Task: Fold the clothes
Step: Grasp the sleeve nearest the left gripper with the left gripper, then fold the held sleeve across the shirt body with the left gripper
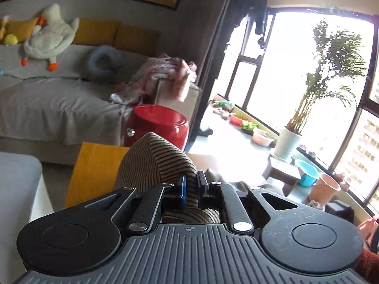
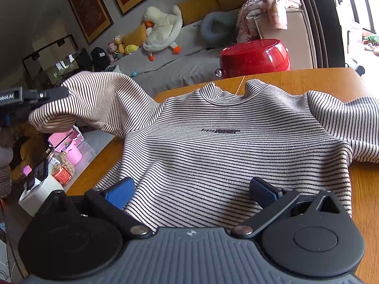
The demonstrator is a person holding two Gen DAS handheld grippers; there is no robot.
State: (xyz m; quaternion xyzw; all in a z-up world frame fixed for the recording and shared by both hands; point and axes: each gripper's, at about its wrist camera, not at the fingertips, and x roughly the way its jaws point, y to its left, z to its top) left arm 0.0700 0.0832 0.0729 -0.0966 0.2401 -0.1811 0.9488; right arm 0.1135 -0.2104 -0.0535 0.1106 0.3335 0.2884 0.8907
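A cream sweater with thin black stripes [image 2: 227,146] lies front up on the wooden table [image 2: 364,189], collar toward the sofa. Its left sleeve [image 2: 94,101] is lifted off the table, and the left gripper [image 2: 59,92] pinches the cuff at the left edge of the right wrist view. In the left wrist view that gripper [image 1: 192,185] is shut on the bunched striped sleeve [image 1: 154,163]. The right gripper [image 2: 191,193] is open, its blue pads [image 2: 120,189] spread over the sweater's lower hem. The right sleeve [image 2: 343,120] lies spread on the table.
A red stool [image 2: 255,58] stands beyond the table's far edge, before a grey sofa [image 2: 180,68] with a plush goose [image 2: 163,28] and a heap of pink cloth [image 2: 265,7]. Left of the table sit a pink box [image 2: 66,139], a jar [image 2: 62,170] and a white stand [image 2: 40,194].
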